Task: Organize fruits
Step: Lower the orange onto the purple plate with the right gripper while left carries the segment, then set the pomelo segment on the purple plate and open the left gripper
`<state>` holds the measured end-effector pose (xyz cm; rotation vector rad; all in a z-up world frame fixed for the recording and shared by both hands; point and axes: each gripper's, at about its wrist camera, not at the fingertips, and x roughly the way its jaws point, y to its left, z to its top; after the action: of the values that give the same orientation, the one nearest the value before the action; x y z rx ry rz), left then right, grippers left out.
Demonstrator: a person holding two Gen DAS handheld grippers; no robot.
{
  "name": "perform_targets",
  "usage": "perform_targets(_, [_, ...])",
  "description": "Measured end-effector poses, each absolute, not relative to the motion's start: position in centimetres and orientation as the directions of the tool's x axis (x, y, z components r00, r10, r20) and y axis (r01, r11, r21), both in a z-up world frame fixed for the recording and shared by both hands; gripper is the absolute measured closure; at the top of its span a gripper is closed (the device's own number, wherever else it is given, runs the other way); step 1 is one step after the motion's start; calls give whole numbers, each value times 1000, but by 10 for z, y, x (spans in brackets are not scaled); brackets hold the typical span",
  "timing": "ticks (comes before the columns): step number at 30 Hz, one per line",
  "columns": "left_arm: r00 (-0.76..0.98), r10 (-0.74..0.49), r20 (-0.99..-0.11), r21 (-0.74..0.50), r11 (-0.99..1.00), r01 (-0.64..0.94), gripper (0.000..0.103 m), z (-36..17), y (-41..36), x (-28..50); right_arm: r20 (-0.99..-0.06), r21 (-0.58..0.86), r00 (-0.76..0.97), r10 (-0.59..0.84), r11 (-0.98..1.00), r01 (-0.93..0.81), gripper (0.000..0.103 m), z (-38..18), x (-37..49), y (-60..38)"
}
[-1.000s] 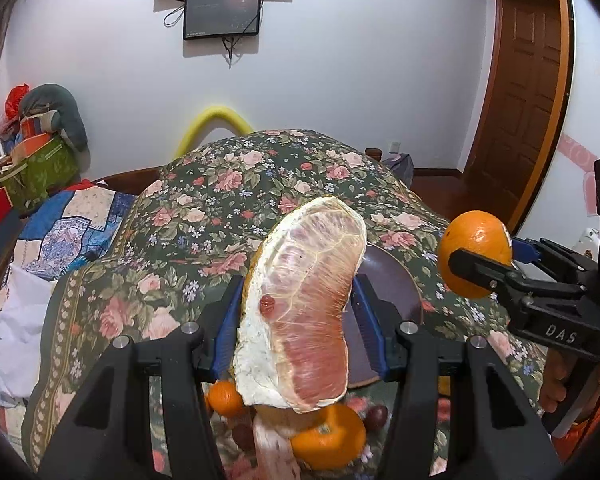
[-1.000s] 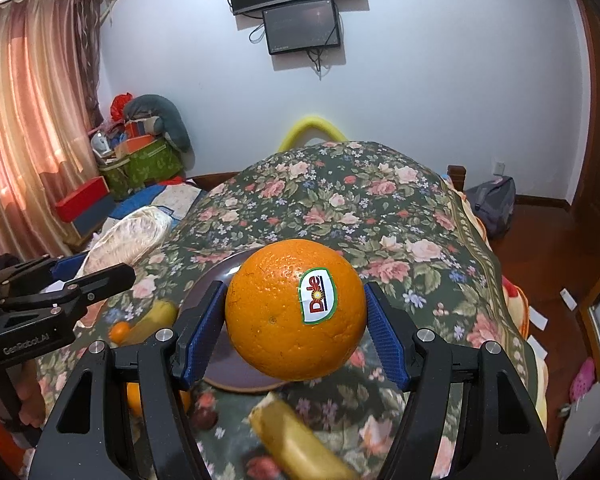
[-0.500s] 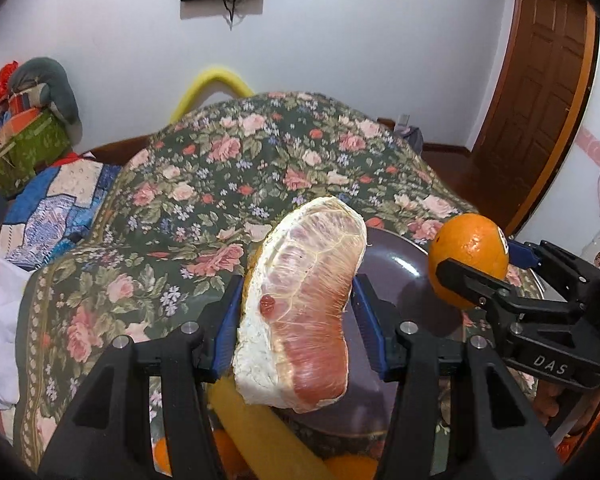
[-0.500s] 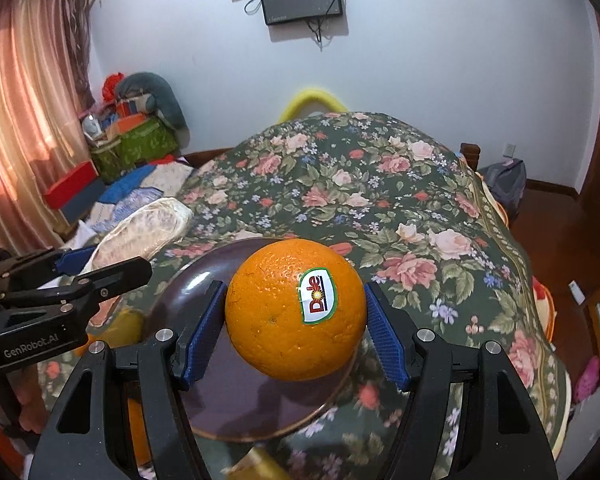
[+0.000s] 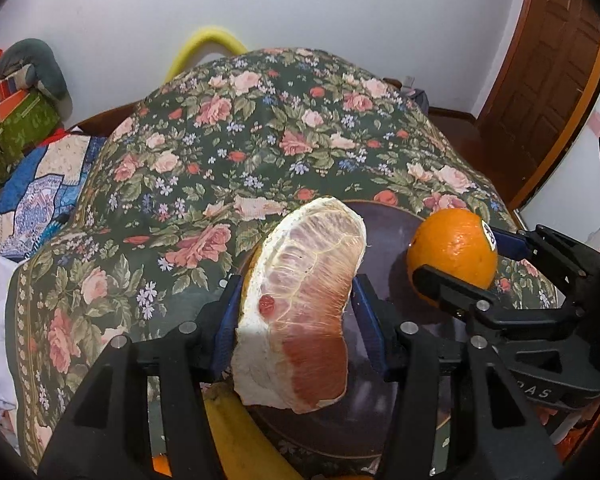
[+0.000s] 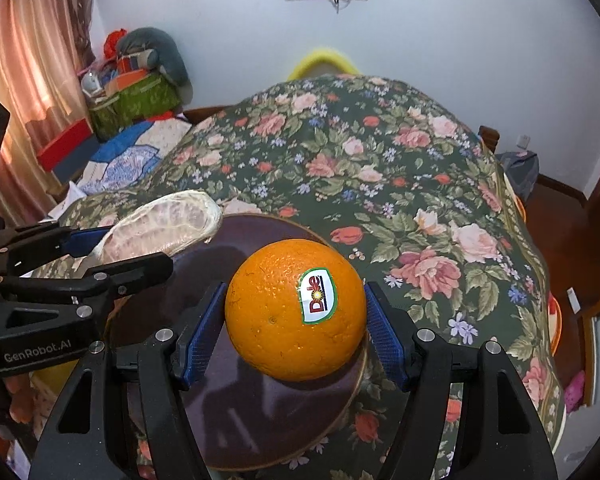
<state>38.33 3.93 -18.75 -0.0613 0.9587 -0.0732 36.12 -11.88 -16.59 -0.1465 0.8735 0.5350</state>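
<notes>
Cloth [image 5: 284, 148] with roses covered the whole table, its far half bare and free. Plate [image 6: 236, 240], dark and round, lay near the front; the fruit and both tools hid much of it. The left gripper [image 5: 298, 308] clamped a peeled pomelo wedge [image 5: 304, 304] over the plate's left side, and only this view showed a banana [image 5: 240, 432] below (cut off by the fingers). The right gripper [image 6: 296, 320] gripped an orange [image 6: 292, 328] above the plate's right part; its sticker read clearly there alone.
</notes>
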Motion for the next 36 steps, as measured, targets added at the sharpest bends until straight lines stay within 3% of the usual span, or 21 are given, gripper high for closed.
perform_targets(5, [585, -117, -803, -130, 991, 20, 47, -186, 48, 381, -794, 100, 481, 372, 860, -501, 36, -174, 366, -117])
perform_targets(10, [603, -111, -790, -141, 990, -3, 47, -178, 56, 373, -749, 87, 532, 395, 854, -513, 32, -156, 356, -123])
perform_targets(20, [659, -50, -750, -75, 997, -9, 46, -150, 60, 331, -705, 55, 587, 398, 856, -515, 32, -136, 325, -135])
perform_targets(25, [676, -35, -736, -57, 998, -11, 41, -140, 60, 305, -680, 36, 617, 397, 858, -513, 32, -124, 306, -142])
perform_targets(36, [654, -27, -756, -39, 999, -3, 41, -151, 50, 252, -666, 22, 642, 381, 869, -494, 32, -123, 266, -163])
